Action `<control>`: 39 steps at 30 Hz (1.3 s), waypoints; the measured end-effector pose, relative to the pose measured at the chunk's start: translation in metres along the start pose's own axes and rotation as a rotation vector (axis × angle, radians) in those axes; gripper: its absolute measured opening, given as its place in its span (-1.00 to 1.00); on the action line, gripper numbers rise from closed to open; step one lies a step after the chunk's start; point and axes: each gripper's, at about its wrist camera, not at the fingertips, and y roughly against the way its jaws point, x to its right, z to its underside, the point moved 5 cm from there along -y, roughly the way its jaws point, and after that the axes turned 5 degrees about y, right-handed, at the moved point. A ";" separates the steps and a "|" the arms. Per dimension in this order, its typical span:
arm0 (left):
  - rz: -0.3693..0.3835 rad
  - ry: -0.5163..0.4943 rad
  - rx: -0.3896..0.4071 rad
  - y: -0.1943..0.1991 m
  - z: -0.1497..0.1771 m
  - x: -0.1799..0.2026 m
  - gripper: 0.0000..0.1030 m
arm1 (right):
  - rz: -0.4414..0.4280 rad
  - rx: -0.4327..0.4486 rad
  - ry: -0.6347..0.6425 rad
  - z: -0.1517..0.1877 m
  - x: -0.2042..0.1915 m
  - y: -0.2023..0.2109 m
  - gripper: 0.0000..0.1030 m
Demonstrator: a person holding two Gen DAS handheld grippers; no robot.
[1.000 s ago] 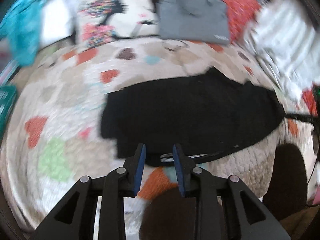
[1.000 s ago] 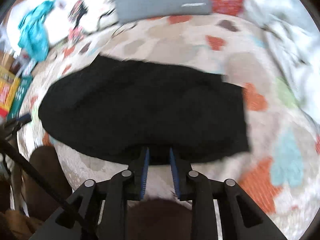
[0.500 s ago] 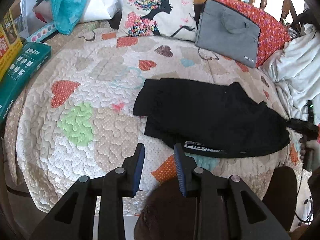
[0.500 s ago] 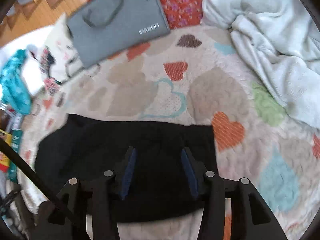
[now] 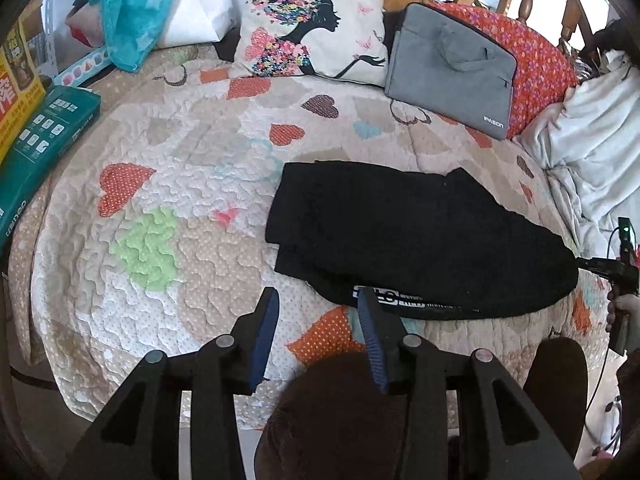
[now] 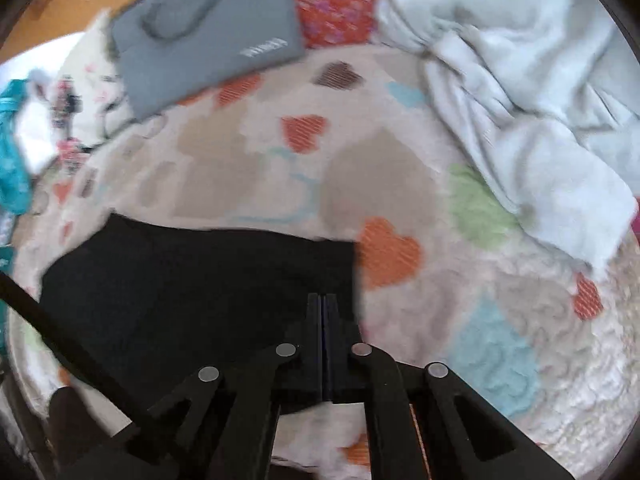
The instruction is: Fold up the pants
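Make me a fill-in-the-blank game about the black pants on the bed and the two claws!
1. The left claw has its fingers ____.
2. The right claw is squeezed ____, over the black pants.
3. The pants lie on a quilt covered in ____ shapes.
4. The grey bag leans on a ____ flowered cushion.

Missing words: open; shut; heart; red

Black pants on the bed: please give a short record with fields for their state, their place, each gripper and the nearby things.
pants state: black pants lie folded over, white print at near edge
surface: heart-pattern quilt
left gripper: open, holds nothing, near the pants' edge
right gripper: fingers together over the pants; grip unclear
nearby: grey laptop bag, printed pillow, white blanket
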 end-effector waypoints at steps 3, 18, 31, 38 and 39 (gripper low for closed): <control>-0.001 0.006 0.004 0.004 0.000 -0.001 -0.17 | -0.078 0.001 -0.176 0.009 0.033 -0.006 -0.90; 0.022 -0.035 0.004 0.009 0.004 0.023 -0.09 | -0.357 -0.006 -0.113 0.025 -0.029 -0.007 -0.97; 0.009 -0.019 -0.009 0.004 0.010 0.017 -0.09 | -0.282 0.137 -0.127 0.023 -0.005 0.046 -0.60; 0.004 -0.021 -0.002 0.009 0.014 0.018 -0.09 | -0.333 -0.012 -0.195 0.031 -0.019 -0.018 -0.46; 0.003 -0.021 -0.001 0.010 0.015 0.018 -0.09 | -0.325 -0.018 -0.176 0.032 -0.024 -0.023 -0.46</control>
